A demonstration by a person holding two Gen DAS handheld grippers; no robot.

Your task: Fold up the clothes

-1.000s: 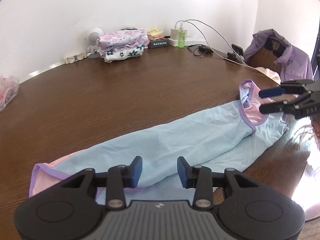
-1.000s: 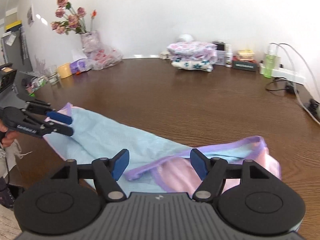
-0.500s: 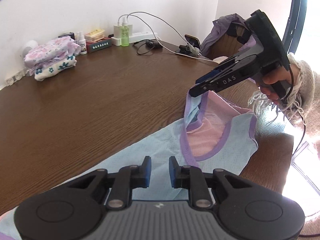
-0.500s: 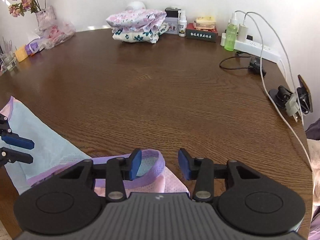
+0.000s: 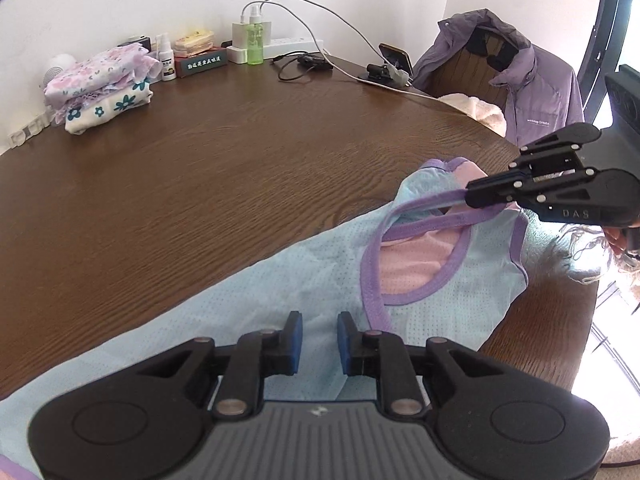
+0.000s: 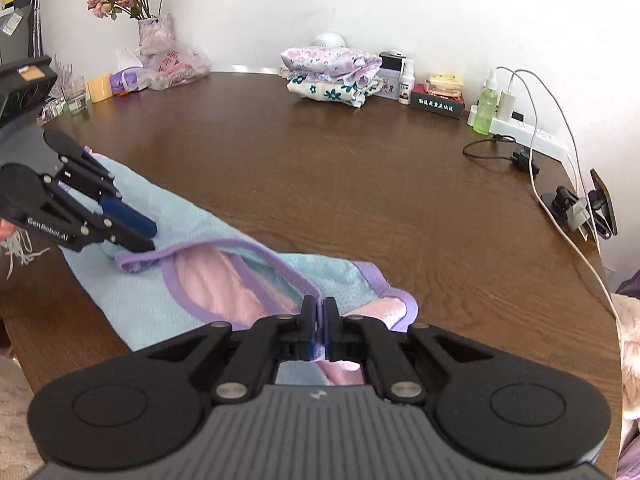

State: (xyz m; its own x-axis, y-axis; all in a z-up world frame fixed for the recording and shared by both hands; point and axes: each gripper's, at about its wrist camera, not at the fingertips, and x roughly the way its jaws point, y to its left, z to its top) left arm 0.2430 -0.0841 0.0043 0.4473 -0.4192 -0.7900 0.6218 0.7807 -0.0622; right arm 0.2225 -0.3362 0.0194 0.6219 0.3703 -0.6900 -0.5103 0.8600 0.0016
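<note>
A light blue sleeveless top (image 5: 304, 280) with purple trim and a pink inside lies along the near edge of the brown table (image 5: 200, 200). My right gripper (image 6: 319, 320) is shut on the purple trim at one shoulder; in the left wrist view the right gripper (image 5: 470, 196) holds that strap (image 5: 424, 204) a little above the table. My left gripper (image 5: 319, 340) hovers low over the blue cloth beside the neckline. Its pads stand a narrow gap apart, with cloth showing through. From the right wrist view the left gripper (image 6: 150, 238) sits just over the other strap's end.
A stack of folded floral clothes (image 5: 100, 80) lies at the back by the wall. Beside it are small bottles, a power strip (image 5: 288, 46) with cables and a phone on a stand (image 5: 394, 60). A purple jacket (image 5: 536, 92) hangs on a chair. A flower vase (image 6: 154, 36) stands far left.
My left gripper slid along the top toward the neckline and narrowed its jaws. My right gripper's jaws came together on the purple trim, and the strap now hangs stretched from them.
</note>
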